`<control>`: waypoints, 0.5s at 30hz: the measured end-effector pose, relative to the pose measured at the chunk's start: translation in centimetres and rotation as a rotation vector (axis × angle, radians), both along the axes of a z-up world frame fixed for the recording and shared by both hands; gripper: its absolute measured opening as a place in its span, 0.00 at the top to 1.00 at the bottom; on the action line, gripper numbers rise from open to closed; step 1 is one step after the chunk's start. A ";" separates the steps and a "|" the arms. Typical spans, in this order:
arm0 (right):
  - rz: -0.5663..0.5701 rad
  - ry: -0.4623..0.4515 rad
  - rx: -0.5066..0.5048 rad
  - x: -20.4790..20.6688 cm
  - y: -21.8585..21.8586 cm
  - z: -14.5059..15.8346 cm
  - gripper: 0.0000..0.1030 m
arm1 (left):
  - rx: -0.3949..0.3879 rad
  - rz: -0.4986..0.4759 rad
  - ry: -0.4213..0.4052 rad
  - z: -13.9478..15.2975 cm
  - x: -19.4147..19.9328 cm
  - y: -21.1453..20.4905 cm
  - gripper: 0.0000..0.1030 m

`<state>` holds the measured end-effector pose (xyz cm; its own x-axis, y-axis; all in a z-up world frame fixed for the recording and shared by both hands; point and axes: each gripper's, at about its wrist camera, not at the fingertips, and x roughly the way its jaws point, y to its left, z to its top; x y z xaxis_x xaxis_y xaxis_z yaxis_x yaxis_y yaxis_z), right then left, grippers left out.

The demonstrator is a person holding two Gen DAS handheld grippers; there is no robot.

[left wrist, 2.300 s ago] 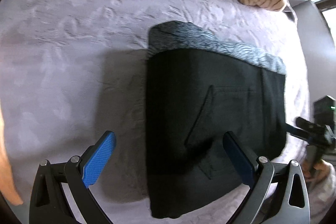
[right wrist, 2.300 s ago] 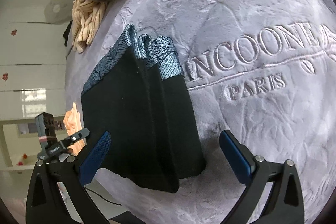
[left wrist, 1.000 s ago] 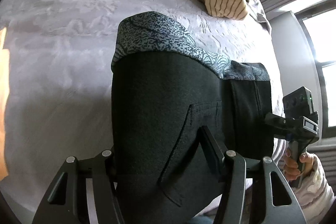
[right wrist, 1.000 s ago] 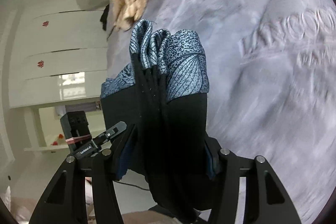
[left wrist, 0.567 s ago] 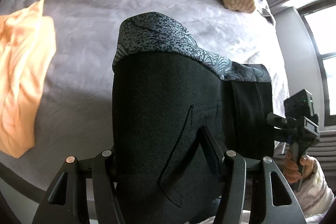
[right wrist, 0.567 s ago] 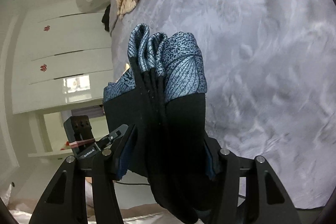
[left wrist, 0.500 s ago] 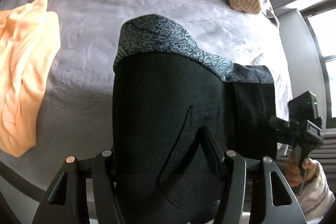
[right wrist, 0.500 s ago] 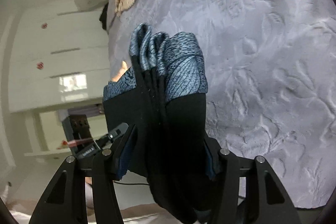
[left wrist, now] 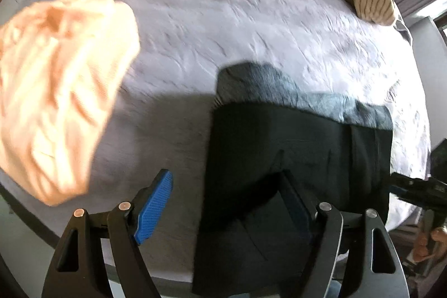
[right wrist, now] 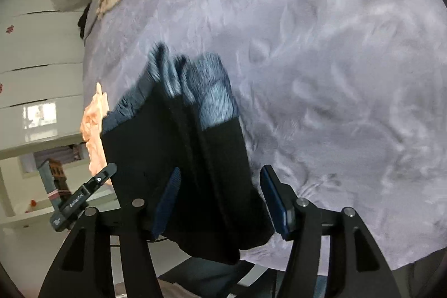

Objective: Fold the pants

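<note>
Pants [left wrist: 293,147], folded into a dark bundle, lie on the bed [left wrist: 223,18] straight ahead of both grippers, patterned waistband farthest off. Left gripper [left wrist: 226,203] gapes, holding nothing; right gripper [right wrist: 220,200] straddles the bundle's near end, jaws parted (contact unclear).

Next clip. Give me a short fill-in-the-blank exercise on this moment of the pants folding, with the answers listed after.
1. The folded pants are mostly ____ in colour, with a patterned blue-grey band at the far end.
2. The left gripper has its jaws ____.
3. The loose garment lying to the left of the pants is ____ in colour.
4. Pants and garment lie on a ____ bedspread.

Answers: black; open; orange; grey
</note>
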<state>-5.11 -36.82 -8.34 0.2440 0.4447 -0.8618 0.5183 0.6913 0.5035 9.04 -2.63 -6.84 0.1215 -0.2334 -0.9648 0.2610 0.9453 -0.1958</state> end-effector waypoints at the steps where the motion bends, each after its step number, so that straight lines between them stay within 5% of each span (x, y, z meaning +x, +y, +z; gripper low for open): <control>1: -0.002 -0.024 -0.023 0.0 -0.2 0.9 0.42 | 0.017 0.007 -0.023 0.4 0.1 0.1 0.23; 4: 0.028 -0.113 -0.074 1.3 -0.2 3.5 0.54 | 0.040 0.025 -0.062 1.0 0.8 -0.1 0.24; 8: 0.153 -0.173 -0.160 5.3 2.7 5.4 0.54 | 0.070 0.037 -0.058 0.8 1.0 -0.7 0.24; 13: 0.302 -0.035 -0.359 7.1 5.4 2.0 0.55 | 0.113 0.006 -0.062 0.8 -0.1 -1.9 0.23; 15: 0.277 -0.006 -0.330 6.3 4.6 0.5 0.55 | 0.125 -0.015 -0.064 0.9 -0.8 -2.2 0.23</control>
